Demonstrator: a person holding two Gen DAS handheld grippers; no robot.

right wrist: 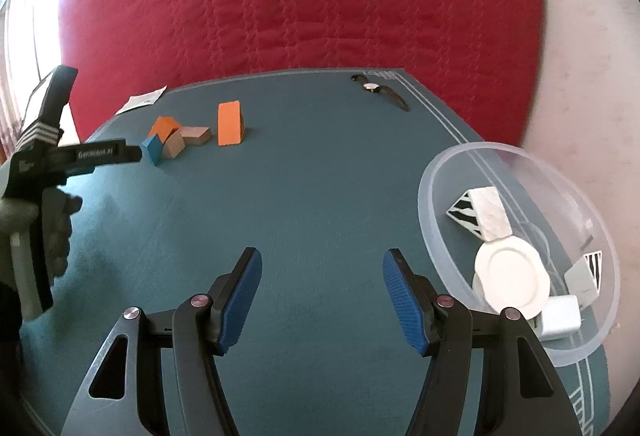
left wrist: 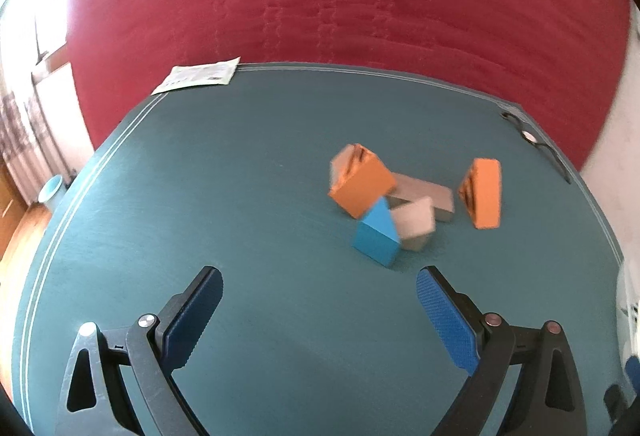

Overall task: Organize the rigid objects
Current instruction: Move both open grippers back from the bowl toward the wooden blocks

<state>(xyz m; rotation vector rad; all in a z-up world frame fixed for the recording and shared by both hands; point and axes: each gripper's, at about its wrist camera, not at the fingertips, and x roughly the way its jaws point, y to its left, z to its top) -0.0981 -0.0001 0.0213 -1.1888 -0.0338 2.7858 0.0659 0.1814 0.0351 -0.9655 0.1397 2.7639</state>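
Only the right wrist view is showing the clear bowl (right wrist: 436, 172), holding white pieces, beside the right gripper (right wrist: 322, 294), gaping empty. The left gripper (left wrist: 320, 310) is standing wide, nothing between its ribbed blue pads, facing blocks (left wrist: 376, 232) clustered on the teal mat (left wrist: 240, 176): angular orange, blue, grey.
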